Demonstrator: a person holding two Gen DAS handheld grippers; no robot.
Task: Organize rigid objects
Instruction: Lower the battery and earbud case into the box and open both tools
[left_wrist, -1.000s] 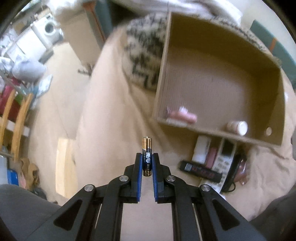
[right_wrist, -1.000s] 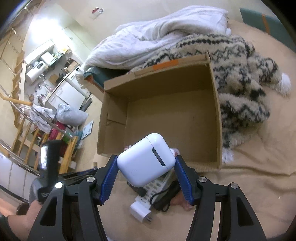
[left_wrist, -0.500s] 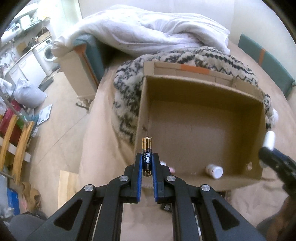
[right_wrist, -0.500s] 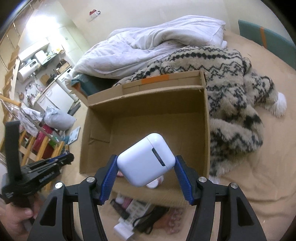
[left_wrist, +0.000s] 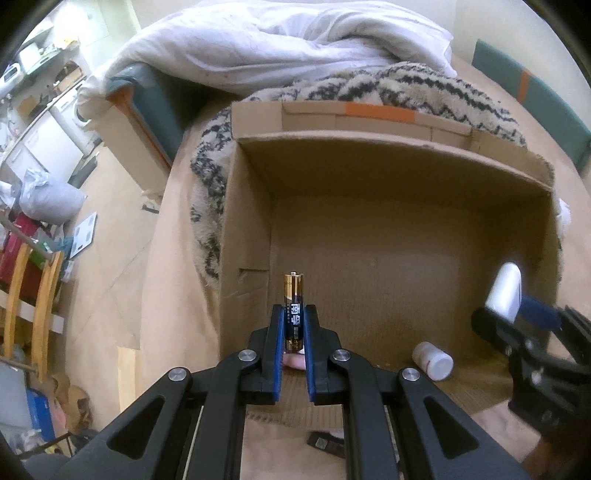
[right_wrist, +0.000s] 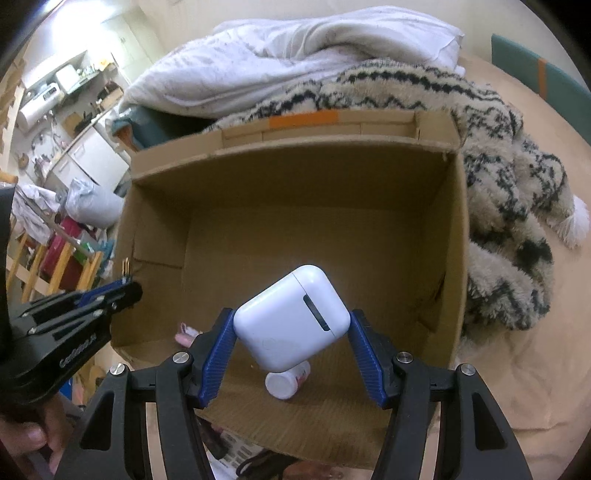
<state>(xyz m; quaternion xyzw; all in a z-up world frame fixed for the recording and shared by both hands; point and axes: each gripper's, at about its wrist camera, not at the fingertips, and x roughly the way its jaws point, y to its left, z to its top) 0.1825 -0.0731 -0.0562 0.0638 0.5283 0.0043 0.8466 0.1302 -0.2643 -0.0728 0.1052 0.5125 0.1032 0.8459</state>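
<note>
My left gripper (left_wrist: 293, 314) is shut on a black and gold battery (left_wrist: 293, 310), held upright over the near left part of an open cardboard box (left_wrist: 388, 158). My right gripper (right_wrist: 291, 321) is shut on a white earbuds case (right_wrist: 291, 317), held tilted above the box's near wall (right_wrist: 295, 439). A small white bottle (left_wrist: 432, 360) lies on the box floor, also in the right wrist view (right_wrist: 286, 384). A pink item (right_wrist: 184, 332) lies in the near left corner. Each gripper shows in the other's view, the right one (left_wrist: 517, 310) and the left one (right_wrist: 122, 284).
The box sits on a tan bed sheet (right_wrist: 535, 369). A patterned fleece blanket (right_wrist: 509, 221) and white duvet (left_wrist: 295, 48) lie behind and right of it. A remote and dark items (right_wrist: 240, 454) lie in front of the box. The bed edge drops to the floor at left (left_wrist: 110, 258).
Both grippers moved forward toward the box and now hang over its near part. The objects in front of the box have slid below the frames. Both grips are unchanged.
</note>
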